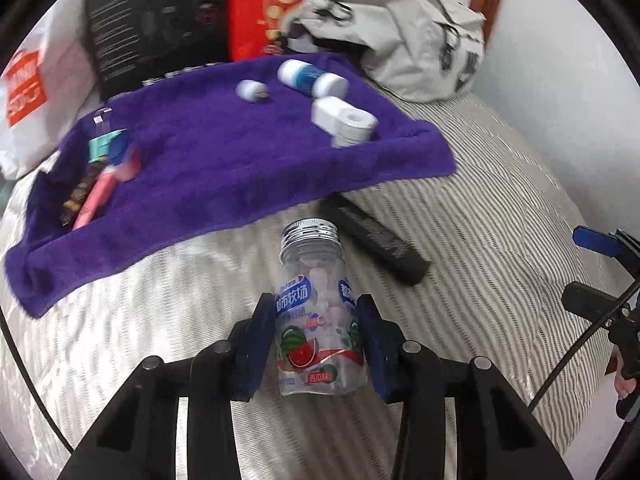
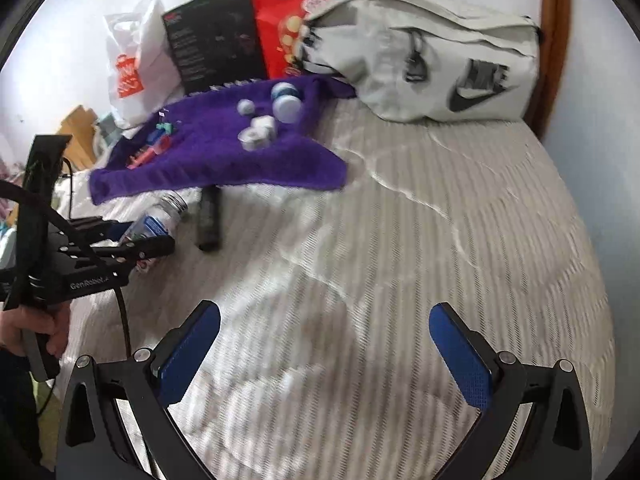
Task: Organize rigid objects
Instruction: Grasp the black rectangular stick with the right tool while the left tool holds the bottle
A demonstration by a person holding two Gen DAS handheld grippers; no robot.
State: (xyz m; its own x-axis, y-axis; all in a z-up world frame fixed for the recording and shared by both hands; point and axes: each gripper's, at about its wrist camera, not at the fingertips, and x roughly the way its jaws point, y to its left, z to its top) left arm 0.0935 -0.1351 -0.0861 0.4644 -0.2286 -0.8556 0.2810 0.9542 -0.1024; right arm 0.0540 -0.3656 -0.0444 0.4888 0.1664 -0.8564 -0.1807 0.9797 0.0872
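Left wrist view: left gripper point(image 1: 320, 336) clamped on candy bottle point(image 1: 318, 312) over the bedspread point(image 1: 500, 208), w/ purple towel point(image 1: 224, 160) ahead. Right gripper point(image 2: 324, 360) spread, empty. We judge transport underway; next, set bottle among towel items.

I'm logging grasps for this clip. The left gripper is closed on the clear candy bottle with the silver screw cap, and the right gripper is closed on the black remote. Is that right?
Not quite. The left gripper is closed on the clear plastic candy bottle with the silver screw cap, but the right gripper is open and holds nothing. The right wrist view shows this: the long black remote lies on the striped bedcover, far from it.
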